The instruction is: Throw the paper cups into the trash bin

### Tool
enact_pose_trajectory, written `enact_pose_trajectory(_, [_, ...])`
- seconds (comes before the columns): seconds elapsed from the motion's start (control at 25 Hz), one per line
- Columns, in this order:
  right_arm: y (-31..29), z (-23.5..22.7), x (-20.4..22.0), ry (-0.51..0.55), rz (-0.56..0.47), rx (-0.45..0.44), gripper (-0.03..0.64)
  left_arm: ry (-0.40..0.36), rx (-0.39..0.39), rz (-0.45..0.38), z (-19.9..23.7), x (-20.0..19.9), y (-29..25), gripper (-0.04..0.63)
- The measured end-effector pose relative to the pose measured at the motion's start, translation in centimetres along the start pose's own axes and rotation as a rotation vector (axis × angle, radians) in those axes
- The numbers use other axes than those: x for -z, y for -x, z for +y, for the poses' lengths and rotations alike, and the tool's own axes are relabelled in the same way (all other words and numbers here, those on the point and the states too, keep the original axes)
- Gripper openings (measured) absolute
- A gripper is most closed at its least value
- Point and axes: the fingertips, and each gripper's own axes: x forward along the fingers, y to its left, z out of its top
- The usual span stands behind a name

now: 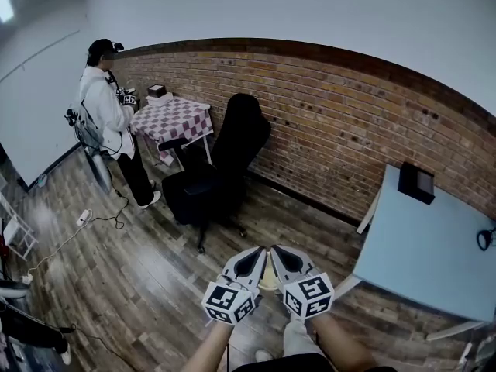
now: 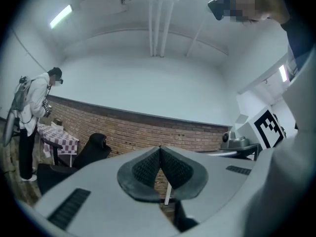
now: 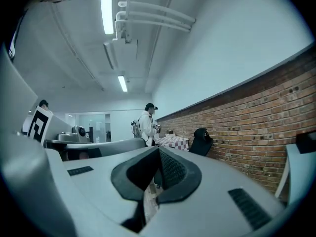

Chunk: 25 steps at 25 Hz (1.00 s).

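Two level, side by side | left tool (image 1: 256,256) closed | right tool (image 1: 280,254) closed

Blue table (image 1: 434,254) — black box (image 1: 416,183) rests on it

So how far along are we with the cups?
Nothing looks done: no paper cup or trash bin is clearly in view. In hand: left gripper and right gripper both have shut, empty jaws, held side by side over the wood floor; a pale patch between them is unidentifiable. Left: binning the cups.
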Motion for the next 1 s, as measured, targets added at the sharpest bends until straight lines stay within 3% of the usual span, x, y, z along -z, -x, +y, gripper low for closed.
enact_pose_trajectory(0.6, [4.0, 1.3, -2.2, 0.029, -0.067, 0.004, 0.005, -0.059, -0.002, -0.035, -3.4, -1.6, 1.7, 0.009])
enact_pose_trajectory(1.0, [9.1, -0.8, -3.1, 0.026, -0.061, -0.007, 0.005, -0.067, -0.001, -0.033, -9.1, -1.9, 0.6, 0.009])
